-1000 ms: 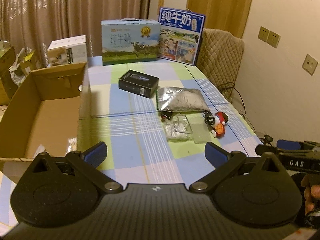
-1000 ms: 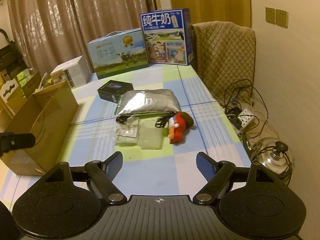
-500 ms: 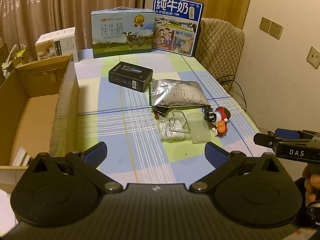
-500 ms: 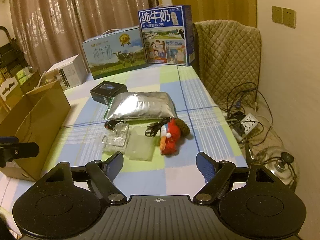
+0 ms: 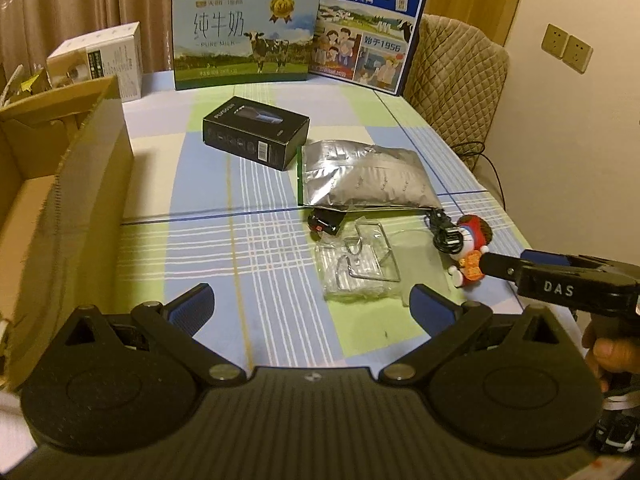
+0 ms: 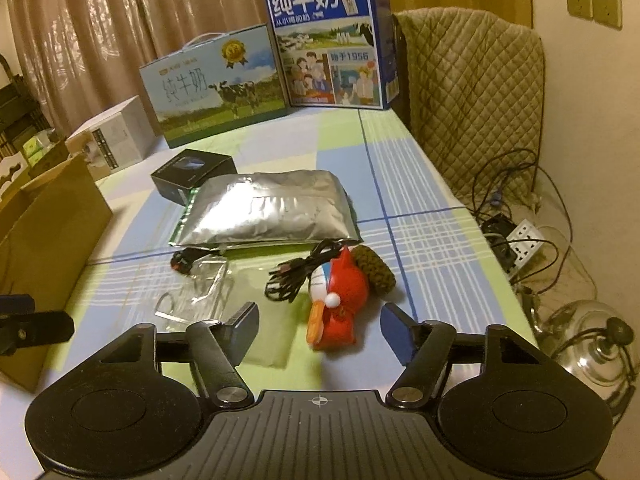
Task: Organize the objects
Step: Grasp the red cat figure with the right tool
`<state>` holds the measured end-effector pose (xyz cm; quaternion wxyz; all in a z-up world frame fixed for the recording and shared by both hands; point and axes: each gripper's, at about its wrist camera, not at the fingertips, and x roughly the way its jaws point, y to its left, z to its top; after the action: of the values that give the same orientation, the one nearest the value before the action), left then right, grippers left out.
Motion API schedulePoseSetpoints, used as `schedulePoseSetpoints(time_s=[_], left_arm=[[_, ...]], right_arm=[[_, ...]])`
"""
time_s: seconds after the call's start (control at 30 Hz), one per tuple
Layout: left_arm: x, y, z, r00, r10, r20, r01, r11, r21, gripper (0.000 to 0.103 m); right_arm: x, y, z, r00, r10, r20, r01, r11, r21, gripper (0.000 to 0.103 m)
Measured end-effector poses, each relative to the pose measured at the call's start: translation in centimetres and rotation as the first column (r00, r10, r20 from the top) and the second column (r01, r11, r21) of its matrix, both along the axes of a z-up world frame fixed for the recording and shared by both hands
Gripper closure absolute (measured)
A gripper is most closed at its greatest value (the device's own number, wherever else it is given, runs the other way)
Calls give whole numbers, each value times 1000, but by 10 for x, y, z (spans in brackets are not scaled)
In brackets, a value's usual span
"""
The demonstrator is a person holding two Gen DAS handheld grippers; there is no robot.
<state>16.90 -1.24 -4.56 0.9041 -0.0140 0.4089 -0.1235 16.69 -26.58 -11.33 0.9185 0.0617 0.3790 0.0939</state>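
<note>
Left gripper (image 5: 310, 308) spread wide, empty, above checked tablecloth (image 5: 260, 264). Right gripper (image 6: 318, 328) also spread wide, empty, red toy figure (image 6: 338, 300) lying just ahead between its fingers. Clear plastic packet (image 5: 356, 268) left of toy; black cable (image 6: 300, 270) bundled touching toy's far side. Beyond these, silver foil pouch (image 6: 268, 212) lying flat, then black box (image 5: 256, 132) beside its far left corner. Open cardboard box (image 5: 68, 200) at left table edge. Two milk cartons (image 5: 240, 36) upright at far end.

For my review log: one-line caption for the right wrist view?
Open right gripper approaches red toy beside silver pouch.
</note>
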Motion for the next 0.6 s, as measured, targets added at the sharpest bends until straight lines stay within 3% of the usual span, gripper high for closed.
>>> schedulePoseSetpoints(time_s=[0.17, 0.47, 0.6], left_arm=[[15, -1, -13, 1000, 7, -12, -7, 1000, -3, 1], [33, -5, -32, 1000, 4, -31, -4, 1000, -13, 1], [39, -13, -36, 999, -20, -30, 19, 1000, -20, 1]], right_arm=[[22, 0, -22, 999, -14, -42, 15, 1000, 6, 44], [35, 0, -38, 995, -32, -97, 33, 999, 16, 74], [32, 4, -38, 994, -18, -106, 18, 1000, 0, 74]])
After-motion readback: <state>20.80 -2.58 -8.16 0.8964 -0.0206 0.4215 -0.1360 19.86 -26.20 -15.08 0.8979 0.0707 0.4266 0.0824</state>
